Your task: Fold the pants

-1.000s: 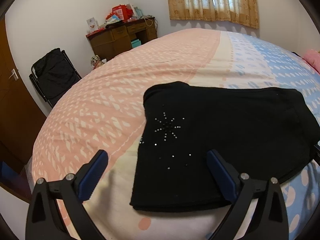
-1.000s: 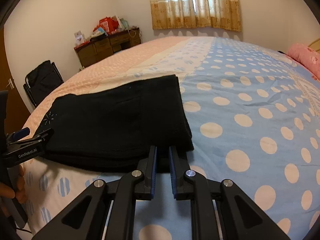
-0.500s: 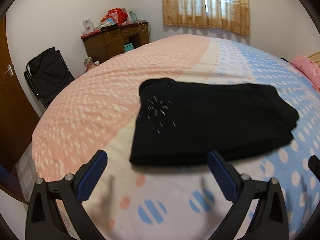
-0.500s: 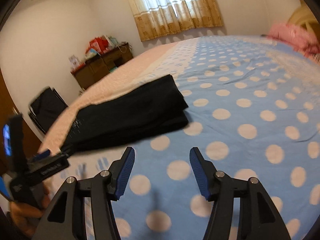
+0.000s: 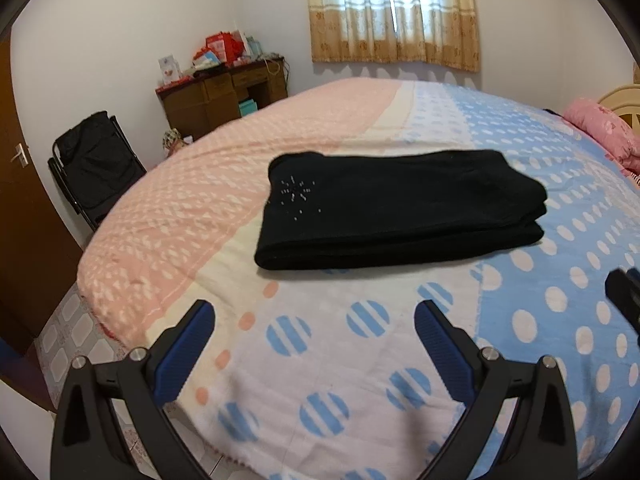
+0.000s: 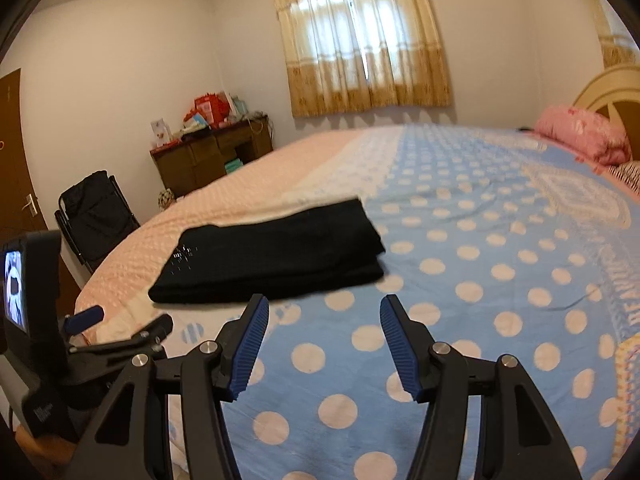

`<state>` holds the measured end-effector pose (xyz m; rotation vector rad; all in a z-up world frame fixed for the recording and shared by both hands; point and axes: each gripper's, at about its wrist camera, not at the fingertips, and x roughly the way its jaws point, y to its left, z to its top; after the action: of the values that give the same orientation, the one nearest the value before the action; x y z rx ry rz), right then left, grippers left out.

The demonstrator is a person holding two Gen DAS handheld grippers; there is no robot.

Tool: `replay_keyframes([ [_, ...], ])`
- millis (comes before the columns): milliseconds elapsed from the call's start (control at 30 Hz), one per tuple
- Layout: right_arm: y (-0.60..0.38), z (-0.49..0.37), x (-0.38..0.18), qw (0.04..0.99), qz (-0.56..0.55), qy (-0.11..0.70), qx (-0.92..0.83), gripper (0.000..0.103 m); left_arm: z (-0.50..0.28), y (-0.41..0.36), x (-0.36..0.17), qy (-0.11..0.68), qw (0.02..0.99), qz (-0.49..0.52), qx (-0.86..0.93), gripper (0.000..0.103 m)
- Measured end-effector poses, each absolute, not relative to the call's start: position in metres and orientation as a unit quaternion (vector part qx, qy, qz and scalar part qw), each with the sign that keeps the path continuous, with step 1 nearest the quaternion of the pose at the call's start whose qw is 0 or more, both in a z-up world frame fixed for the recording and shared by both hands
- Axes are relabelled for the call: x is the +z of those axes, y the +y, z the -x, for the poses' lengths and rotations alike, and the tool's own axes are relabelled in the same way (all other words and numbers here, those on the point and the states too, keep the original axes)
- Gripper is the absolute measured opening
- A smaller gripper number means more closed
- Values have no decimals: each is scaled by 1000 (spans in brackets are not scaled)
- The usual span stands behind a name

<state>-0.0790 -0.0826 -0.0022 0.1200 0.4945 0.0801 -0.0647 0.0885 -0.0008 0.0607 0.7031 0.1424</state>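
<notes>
Pants (image 5: 400,208) lie folded in a neat stack on the bed (image 5: 360,360); folding looks finished; left gripper (image 5: 314,338) and right gripper (image 6: 322,344) both gape empty nearby.

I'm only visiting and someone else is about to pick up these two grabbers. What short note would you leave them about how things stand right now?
Left gripper: jaws open, holding nothing, held over the bed's near edge, apart from the pants.
Right gripper: jaws open, holding nothing, held above the blanket, also apart from the pants.
Pants: black, lying on the blanket as a flat folded stack with its layers showing at the near edge, the beaded star on top at the left end.
Done: the fold looks finished and both grippers have let go.
Left: probably nothing; perhaps square up the right end, where the layers sit slightly uneven.
</notes>
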Motion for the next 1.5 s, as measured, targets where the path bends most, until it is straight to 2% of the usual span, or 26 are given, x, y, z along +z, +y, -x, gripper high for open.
replay_keyframes([
  [100, -79, 91, 9, 974, -48, 220, 30, 69, 71, 89, 4, 342, 937, -23, 68, 102],
  [300, -74, 110, 25, 983, -34, 178, 23, 70, 81, 87, 9, 341, 938, -16, 55, 102],
  [467, -79, 117, 31, 986, -42, 159, 18, 71, 94, 86, 26, 306, 950, -17, 59, 102],
  [633, -86, 119, 32, 986, -54, 156, 12, 71, 101, 84, 38, 276, 959, -18, 69, 103],
  [1500, -92, 123, 32, 986, -62, 157, 13, 71, 99, 78, 34, 287, 956, -15, 60, 103],
])
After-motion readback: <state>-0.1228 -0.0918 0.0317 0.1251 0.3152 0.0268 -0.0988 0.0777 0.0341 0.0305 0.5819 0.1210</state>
